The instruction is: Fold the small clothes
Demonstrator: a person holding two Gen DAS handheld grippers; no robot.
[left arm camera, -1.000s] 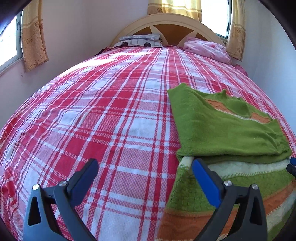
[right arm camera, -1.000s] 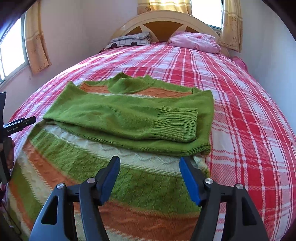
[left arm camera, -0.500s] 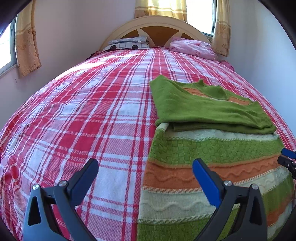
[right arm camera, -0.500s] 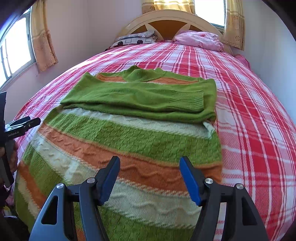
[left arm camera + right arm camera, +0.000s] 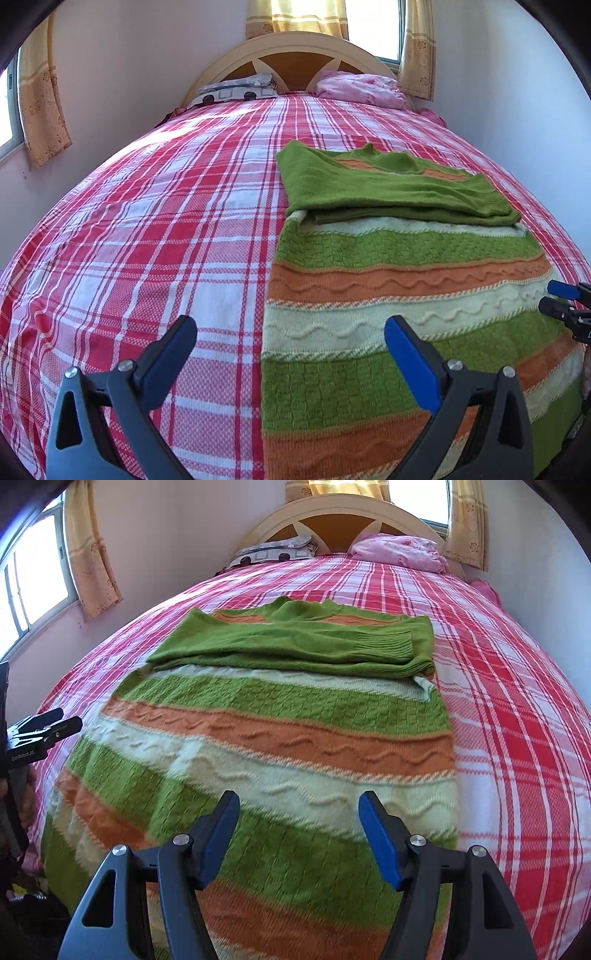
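A knitted sweater (image 5: 399, 280) (image 5: 280, 746) with green, orange and cream stripes lies flat on the red plaid bed, hem toward me. Both green sleeves (image 5: 295, 642) (image 5: 391, 188) are folded across its chest, the ribbed cuff at the right. My left gripper (image 5: 290, 332) hovers open over the sweater's left edge near the hem, nothing between its fingers. My right gripper (image 5: 298, 808) hovers open above the lower cream and green stripes, also empty. Each gripper shows at the edge of the other's view: the right gripper's fingertips (image 5: 561, 295) and the left gripper's fingertips (image 5: 48, 723).
The red and white plaid bedspread (image 5: 155, 229) (image 5: 517, 701) stretches to a cream headboard (image 5: 295, 48). A patterned pillow (image 5: 236, 88) and a pink bundle (image 5: 358, 86) lie at the head. Walls and curtained windows stand close on both sides.
Both grippers have pulled back toward the foot of the bed, so the sweater's lower striped body has come into view. The sweater itself lies as before, and both grippers stay open.
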